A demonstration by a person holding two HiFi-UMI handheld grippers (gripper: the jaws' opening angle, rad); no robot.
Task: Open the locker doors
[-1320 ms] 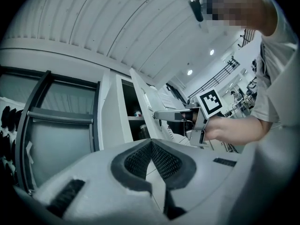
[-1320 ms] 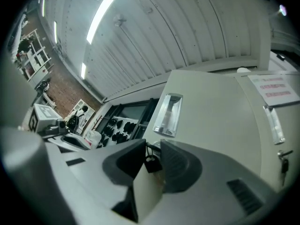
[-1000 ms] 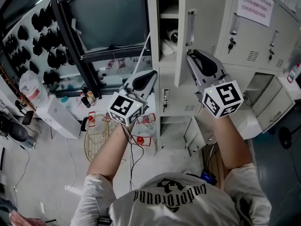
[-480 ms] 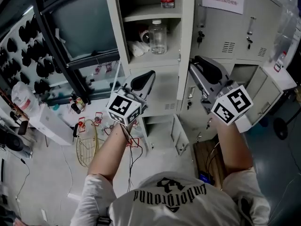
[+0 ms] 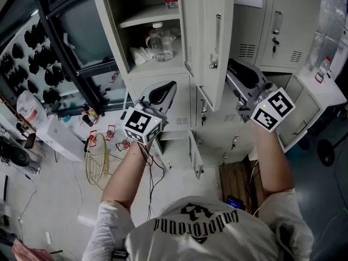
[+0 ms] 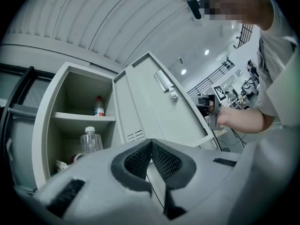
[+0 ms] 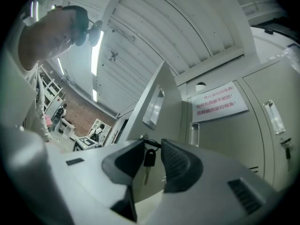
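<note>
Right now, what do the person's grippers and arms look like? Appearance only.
The left gripper and right gripper have light grey shells with black, mesh-textured pads. Each carries a white cube printed with black square markers. A thin dark cable runs along the left forearm. The person wears a pale short-sleeved T-shirt with dark lettering.

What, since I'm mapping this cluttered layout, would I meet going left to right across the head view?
White box → wire basket → left gripper → open locker door → right gripper
</note>
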